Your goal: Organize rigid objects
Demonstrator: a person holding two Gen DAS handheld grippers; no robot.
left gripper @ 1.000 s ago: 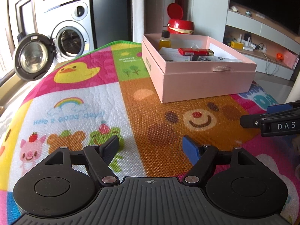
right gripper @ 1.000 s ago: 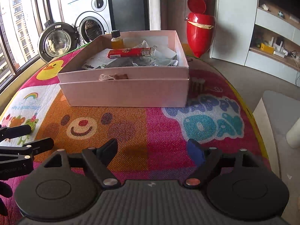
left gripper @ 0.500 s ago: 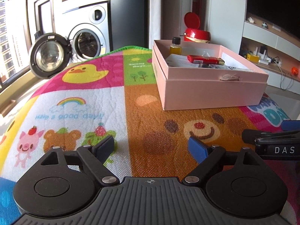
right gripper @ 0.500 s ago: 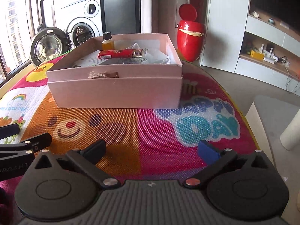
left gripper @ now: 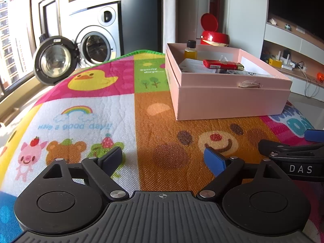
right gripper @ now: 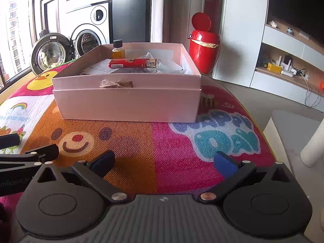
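Note:
A pink open box (left gripper: 232, 101) (right gripper: 129, 103) stands on the colourful play mat (left gripper: 91, 117) (right gripper: 172, 147). In it lie a red lighter-like object (left gripper: 222, 65) (right gripper: 131, 63), a small amber bottle with a black cap (left gripper: 190, 50) (right gripper: 117, 50), papers and clear wrappers. My left gripper (left gripper: 163, 159) is open and empty, low over the mat in front of the box. My right gripper (right gripper: 165, 162) is open and empty, also in front of the box. Each gripper shows at the edge of the other's view.
A washing machine with its round door open (left gripper: 54, 60) (right gripper: 50, 53) stands beyond the mat's far left. A red bin with a raised lid (left gripper: 214, 36) (right gripper: 203, 50) stands behind the box. White shelving with small items (right gripper: 283, 66) is at the right.
Both grippers have opened wider and drawn back a little from the box, with the views tilting upward. Nothing in the box has moved.

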